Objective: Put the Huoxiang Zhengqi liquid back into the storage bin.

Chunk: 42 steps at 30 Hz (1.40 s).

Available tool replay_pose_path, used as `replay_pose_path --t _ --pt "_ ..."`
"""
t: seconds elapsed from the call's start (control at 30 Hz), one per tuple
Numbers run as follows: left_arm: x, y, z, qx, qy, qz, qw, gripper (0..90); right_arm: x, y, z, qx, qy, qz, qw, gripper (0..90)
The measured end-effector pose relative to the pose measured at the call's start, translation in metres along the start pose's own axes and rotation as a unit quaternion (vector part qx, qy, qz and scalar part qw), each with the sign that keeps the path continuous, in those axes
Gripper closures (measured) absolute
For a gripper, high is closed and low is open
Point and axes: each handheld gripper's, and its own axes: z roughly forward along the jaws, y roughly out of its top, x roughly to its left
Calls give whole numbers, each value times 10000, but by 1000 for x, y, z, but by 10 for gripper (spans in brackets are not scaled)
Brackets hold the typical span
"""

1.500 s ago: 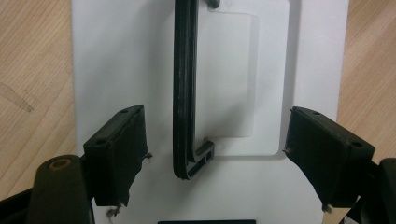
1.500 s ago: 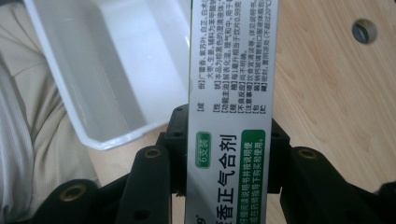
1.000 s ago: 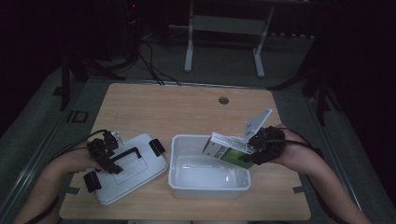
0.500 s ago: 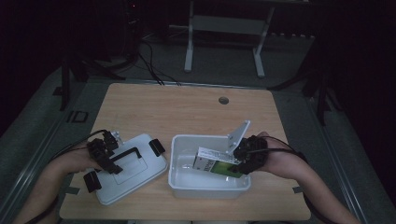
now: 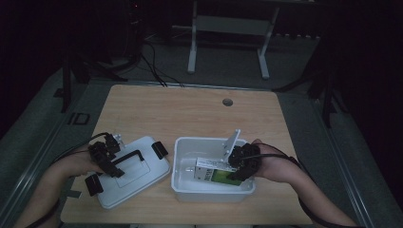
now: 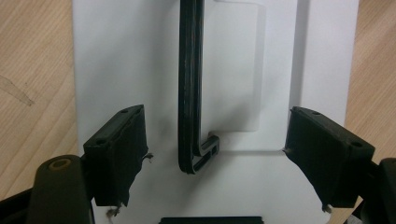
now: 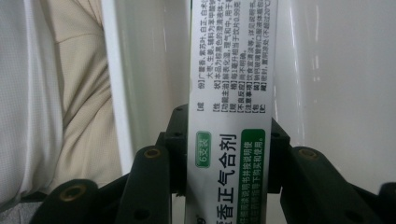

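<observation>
Meanwhile, at the left of the wooden table (image 5: 190, 109), the left gripper (image 5: 107, 159) has kept its place over the past second, poised over the white lid (image 5: 142, 180) that lies flat beside the bin. In the left gripper view its jaws stand wide apart, one on either side of the lid's black handle (image 6: 189, 93), with neither pad touching it; the lid (image 6: 121, 56) itself sits where it sat a second ago.

To the right, the change is plain. A second ago the right gripper (image 5: 237, 164) held the white-and-green medicine box (image 5: 214, 170) tilted above the far right corner of the white plastic bin (image 5: 187, 190); half a second ago it had dipped past the rim; now the box is down inside the bin, in its right half and close to the floor. The right gripper's jaws are clamped on the box's two narrow sides, as the right gripper view shows, with the printed face of the box (image 7: 231, 107) toward the camera.

The box's long axis runs roughly along the bin's length, left to right across the table in the high view. Its free white end points left toward the lid, its green-marked end sits in the jaws at the right. It lies near level, far flatter than the steep tilt it had a second ago.
</observation>
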Motion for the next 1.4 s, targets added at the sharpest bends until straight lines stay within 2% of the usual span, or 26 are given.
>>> replay_pose_path --t 0.13,0.33,0.73,1.1,1.2,1.4 --pt "0 -1 1 12 -12 6 10000 208 -3 -1 11 123 -11 57 9999 645" --pt "0 0 2 8 -10 -2 10000 209 -8 -2 25 227 131 104 9996 645" --pt "0 0 2 37 -8 21 10000 209 -15 0 49 425 336 49 9985 642" --pt "0 0 3 32 15 25 10000 209 -21 -3 63 608 495 131 9968 632" --pt "0 0 2 32 43 18 10000 209 -22 -4 64 583 512 146 9969 629" --pt "-1 1 1 27 63 19 10000 209 -21 -3 63 698 431 119 9966 607"
